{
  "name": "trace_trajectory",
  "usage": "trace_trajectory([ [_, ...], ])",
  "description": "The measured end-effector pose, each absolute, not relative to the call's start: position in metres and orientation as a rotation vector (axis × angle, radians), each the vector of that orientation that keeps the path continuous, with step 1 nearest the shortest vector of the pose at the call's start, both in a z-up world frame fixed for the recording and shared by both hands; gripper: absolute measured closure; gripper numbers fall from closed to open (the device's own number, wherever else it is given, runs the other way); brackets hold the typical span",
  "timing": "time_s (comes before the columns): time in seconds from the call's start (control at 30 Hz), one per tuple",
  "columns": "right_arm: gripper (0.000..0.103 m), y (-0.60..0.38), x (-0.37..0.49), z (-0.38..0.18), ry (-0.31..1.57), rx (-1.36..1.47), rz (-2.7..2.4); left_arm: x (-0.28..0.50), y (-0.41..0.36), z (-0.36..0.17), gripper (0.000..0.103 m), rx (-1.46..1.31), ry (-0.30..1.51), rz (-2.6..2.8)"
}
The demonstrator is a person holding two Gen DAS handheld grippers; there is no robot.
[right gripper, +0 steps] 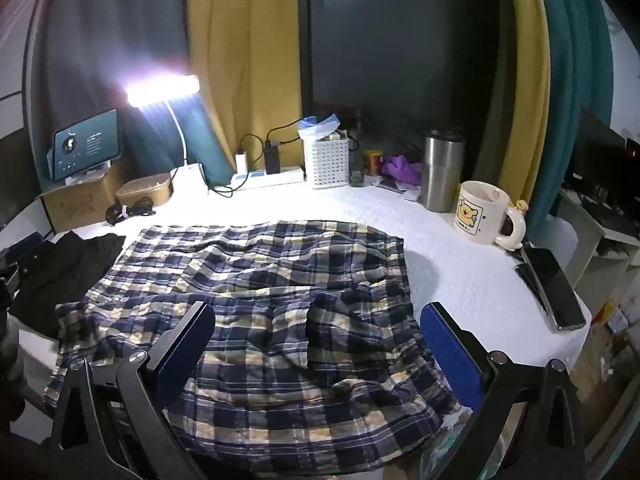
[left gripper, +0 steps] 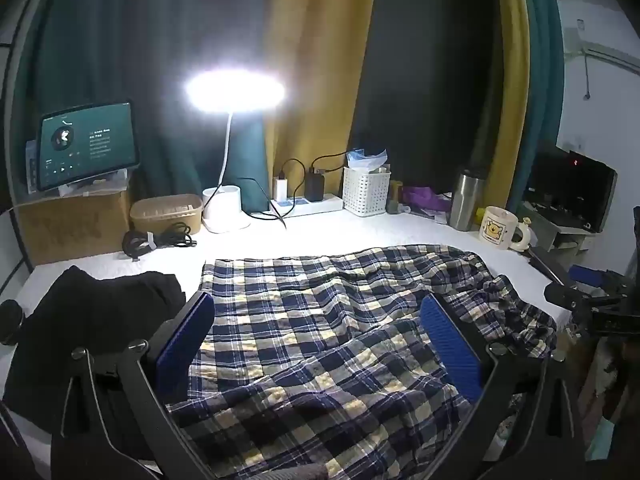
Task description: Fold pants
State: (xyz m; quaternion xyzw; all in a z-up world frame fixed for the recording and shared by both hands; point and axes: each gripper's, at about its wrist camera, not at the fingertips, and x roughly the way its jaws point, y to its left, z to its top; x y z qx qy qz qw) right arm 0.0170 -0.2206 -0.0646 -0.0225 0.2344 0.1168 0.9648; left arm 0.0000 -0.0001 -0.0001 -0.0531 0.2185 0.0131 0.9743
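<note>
Both tools, left tool (left gripper: 316, 346) and right tool (right gripper: 318, 354), are hovering released over rumpled navy-cream plaid cotton pants (right gripper: 256, 280); flattening wrinkles first seems wise.

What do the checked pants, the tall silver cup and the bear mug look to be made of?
The plaid pants look like soft woven cotton, matte and crinkled, judging by the puckered weave. The tumbler appears to be brushed stainless steel, with a dull metallic sheen. The mug looks like glazed ceramic: cream, smooth, slightly glossy, with a printed cartoon.
</note>
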Motion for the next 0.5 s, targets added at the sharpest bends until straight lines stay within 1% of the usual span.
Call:
trace_trajectory([
  [0.2,0.000,-0.221,0.012,-0.058,0.459,-0.001,0.250,0.011,-0.002,0.001,0.001,-0.088,0.468,0.017],
  [0.3,0.000,-0.223,0.013,-0.056,0.461,-0.022,0.246,0.000,0.001,-0.001,0.001,-0.103,0.418,0.015],
  [0.5,0.000,-0.224,0.012,-0.053,0.459,-0.021,0.246,0.000,-0.007,0.000,0.001,-0.074,0.434,0.016],
])
